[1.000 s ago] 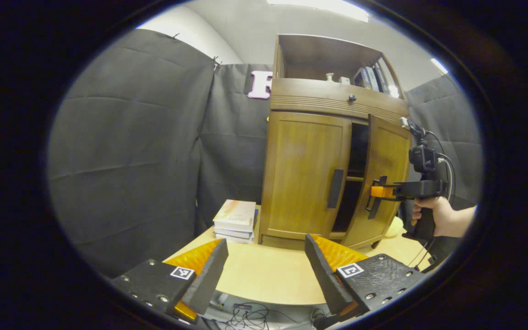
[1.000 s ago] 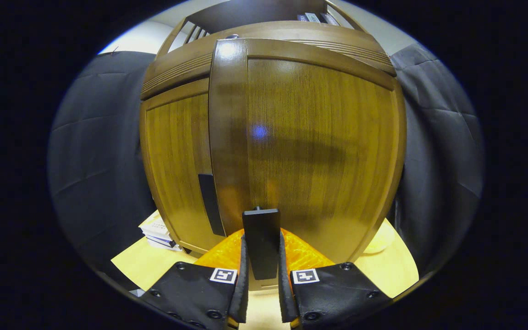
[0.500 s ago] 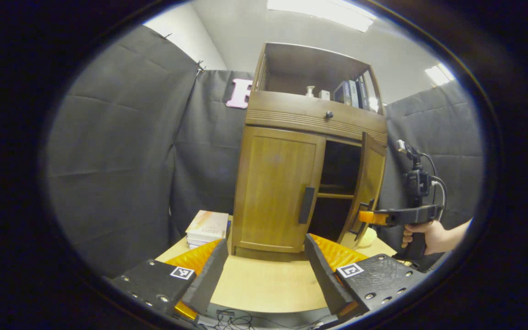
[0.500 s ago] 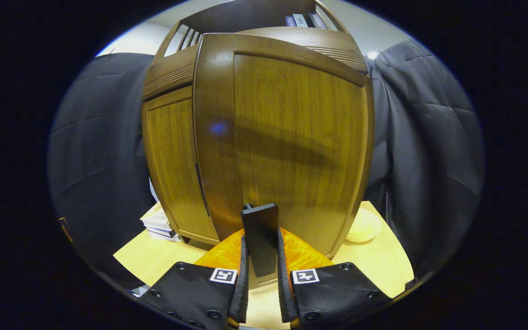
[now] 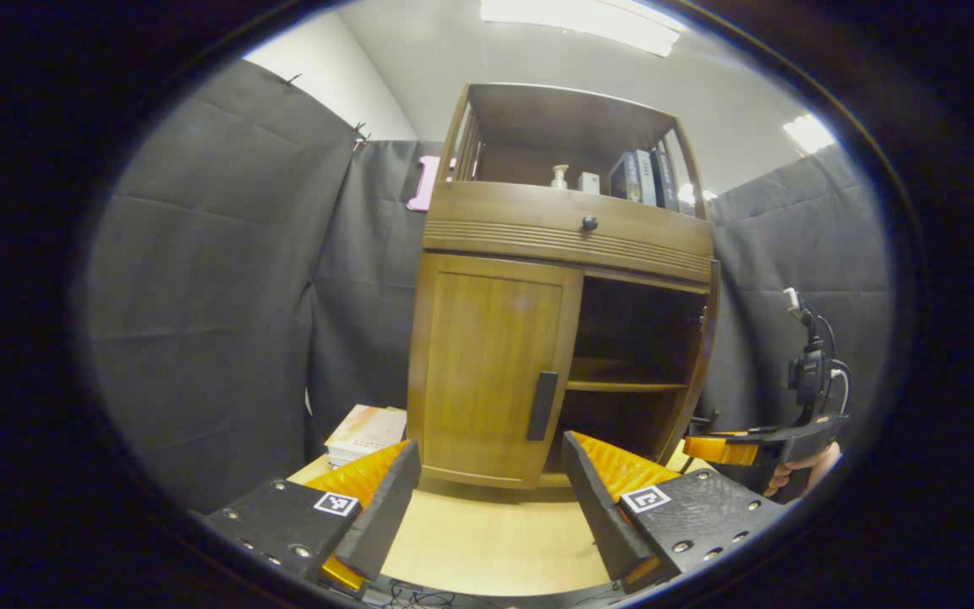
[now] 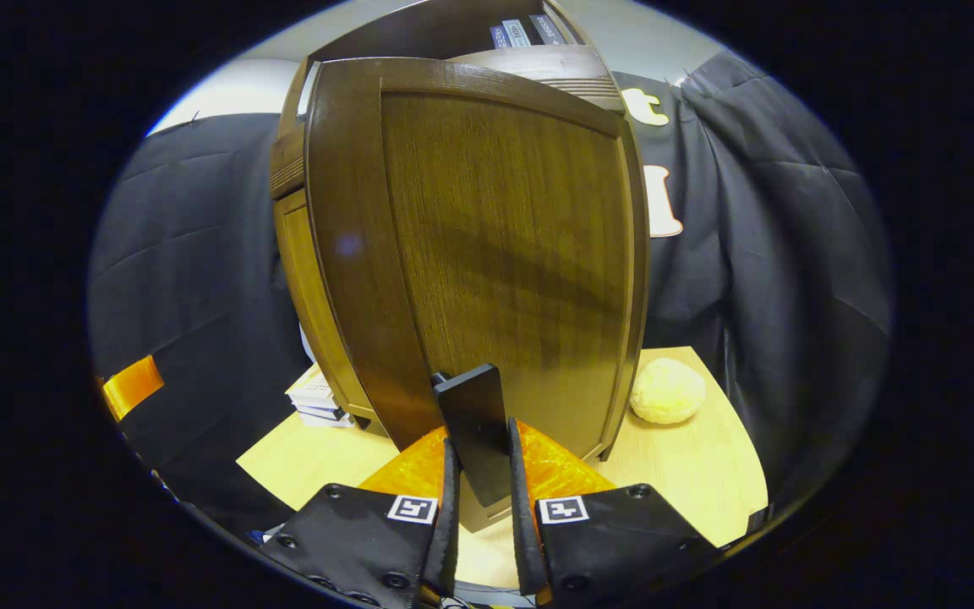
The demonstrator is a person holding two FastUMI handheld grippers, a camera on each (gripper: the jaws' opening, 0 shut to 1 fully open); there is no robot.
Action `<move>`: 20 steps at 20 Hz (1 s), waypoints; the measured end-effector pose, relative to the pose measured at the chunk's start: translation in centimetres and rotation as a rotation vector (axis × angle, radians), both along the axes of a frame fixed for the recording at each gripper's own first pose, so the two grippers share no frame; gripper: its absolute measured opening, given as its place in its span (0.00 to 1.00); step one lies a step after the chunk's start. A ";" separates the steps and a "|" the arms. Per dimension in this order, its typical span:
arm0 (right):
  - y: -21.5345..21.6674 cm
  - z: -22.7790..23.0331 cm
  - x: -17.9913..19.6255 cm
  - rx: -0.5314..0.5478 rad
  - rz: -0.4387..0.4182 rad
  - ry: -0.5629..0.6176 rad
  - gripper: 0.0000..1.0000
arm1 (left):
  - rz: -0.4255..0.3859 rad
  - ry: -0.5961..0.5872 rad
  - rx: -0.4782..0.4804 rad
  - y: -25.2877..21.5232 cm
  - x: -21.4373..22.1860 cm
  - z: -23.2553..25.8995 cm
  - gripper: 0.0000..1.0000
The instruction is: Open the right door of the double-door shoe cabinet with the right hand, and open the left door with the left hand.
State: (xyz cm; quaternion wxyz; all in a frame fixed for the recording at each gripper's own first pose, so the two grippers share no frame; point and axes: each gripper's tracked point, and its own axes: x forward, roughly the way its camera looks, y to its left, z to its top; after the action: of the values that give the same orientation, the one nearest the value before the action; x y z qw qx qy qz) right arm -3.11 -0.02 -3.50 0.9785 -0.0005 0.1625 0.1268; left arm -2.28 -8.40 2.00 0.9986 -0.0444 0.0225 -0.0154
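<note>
A stack of books (image 5: 366, 427) and a pale round lump (image 6: 667, 391) lie on the table (image 5: 487, 533).

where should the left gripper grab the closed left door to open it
Take the left door by its dark vertical handle near the inner edge. Come straight from the front with jaws either side: the bar is narrow, upright and stands off the panel.

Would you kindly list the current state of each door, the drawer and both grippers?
Right door: swung wide open, its handle clamped.
Left door: closed, its handle untouched.
Drawer: closed.
Right gripper: shut on the right door's handle.
Left gripper: open, holding nothing, short of the cabinet.
</note>
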 end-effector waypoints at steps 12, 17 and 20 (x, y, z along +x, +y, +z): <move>-6.7 0.2 -2.5 0.001 0.130 0.003 0.30 | 0.073 0.014 0.010 -8.4 -2.2 0.2 0.99; -10.2 0.6 -2.7 -0.006 0.152 -0.032 0.28 | 0.111 0.008 0.032 -10.7 -3.6 -0.1 0.99; -12.5 0.7 -2.6 -0.031 0.153 -0.060 0.24 | 0.121 0.016 0.016 -12.4 -4.6 -0.6 0.99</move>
State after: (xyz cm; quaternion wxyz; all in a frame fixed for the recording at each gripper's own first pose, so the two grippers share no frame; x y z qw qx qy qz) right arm -5.67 -12.49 -2.82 0.9703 -0.0320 0.1347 0.1984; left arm -6.87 -20.79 1.40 0.9979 -0.0378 0.0278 0.0456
